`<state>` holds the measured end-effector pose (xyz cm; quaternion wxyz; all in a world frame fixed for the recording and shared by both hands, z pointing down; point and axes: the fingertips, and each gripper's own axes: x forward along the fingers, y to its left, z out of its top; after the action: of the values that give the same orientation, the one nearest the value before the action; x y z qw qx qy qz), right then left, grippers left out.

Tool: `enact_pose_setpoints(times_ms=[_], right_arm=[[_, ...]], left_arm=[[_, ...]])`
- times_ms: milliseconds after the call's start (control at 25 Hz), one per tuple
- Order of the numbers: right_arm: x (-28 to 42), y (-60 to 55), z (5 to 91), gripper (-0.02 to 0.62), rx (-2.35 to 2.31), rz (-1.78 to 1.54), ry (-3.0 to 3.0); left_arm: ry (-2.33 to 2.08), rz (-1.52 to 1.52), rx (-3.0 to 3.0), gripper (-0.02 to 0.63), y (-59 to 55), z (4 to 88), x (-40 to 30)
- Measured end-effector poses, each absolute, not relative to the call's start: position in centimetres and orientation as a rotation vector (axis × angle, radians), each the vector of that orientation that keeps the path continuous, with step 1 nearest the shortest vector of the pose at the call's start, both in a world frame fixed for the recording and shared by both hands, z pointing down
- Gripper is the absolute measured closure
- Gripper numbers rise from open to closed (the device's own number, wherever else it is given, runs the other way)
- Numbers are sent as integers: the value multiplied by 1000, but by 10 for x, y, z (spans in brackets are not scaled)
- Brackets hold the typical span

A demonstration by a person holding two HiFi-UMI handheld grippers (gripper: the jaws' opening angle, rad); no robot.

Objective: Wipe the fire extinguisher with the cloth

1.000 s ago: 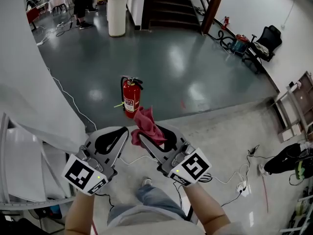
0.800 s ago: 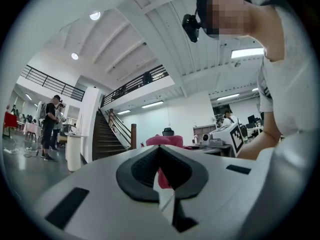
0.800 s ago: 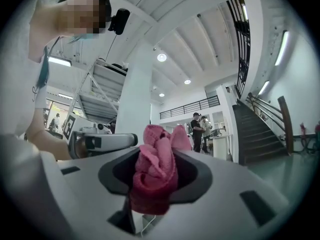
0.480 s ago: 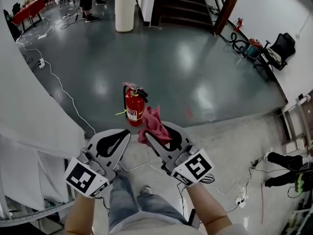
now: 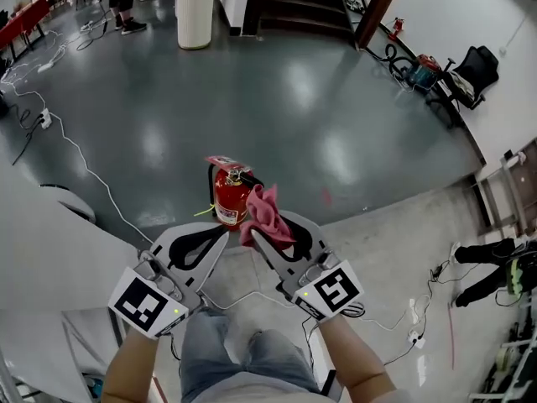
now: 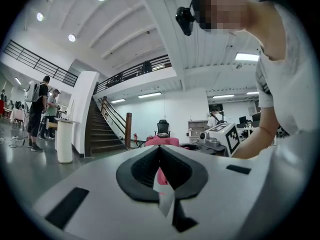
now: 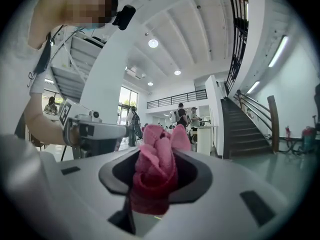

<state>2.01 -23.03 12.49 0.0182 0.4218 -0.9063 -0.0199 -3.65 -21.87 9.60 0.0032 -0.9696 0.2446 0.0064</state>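
Red fire extinguisher (image 5: 226, 198) just beyond pink cloth (image 5: 265, 205); cloth in right gripper (image 5: 268, 227)

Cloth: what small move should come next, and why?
Probably ease the right gripper forward and down until the cloth presses on the extinguisher. The gripper is shut on the cloth, and the extinguisher stands upright just beyond it. The head view can't confirm contact.

Left gripper (image 5: 220, 235), right gripper (image 5: 253, 237): grey shells, black-lined; marker cubes (image 5: 144, 303); jeans (image 5: 243, 361).
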Motion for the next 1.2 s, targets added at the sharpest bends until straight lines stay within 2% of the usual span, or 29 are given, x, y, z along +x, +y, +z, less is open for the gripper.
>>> enact_pose_setpoints(times_ms=[440,760,960,1080,1200], right_arm=[[16,-305,290,448,1268,-252,-2782],[19,-326,430,448,1244,-506,-2755],[25,-323,502,448,1234,-564,-2738],[23,-325,511,446,1209,-555,-2722],[21,-335,473,446,1223,-666,-2687]], left_arm=[[662,46,-3037,597,-271,270,-33],[641,98,-2960,597,-276,418,-17],[671,108,-2951,597,-254,479,-13],[704,61,-2934,597,-244,493,-13],[723,61,-2935,597,-237,488,-16]])
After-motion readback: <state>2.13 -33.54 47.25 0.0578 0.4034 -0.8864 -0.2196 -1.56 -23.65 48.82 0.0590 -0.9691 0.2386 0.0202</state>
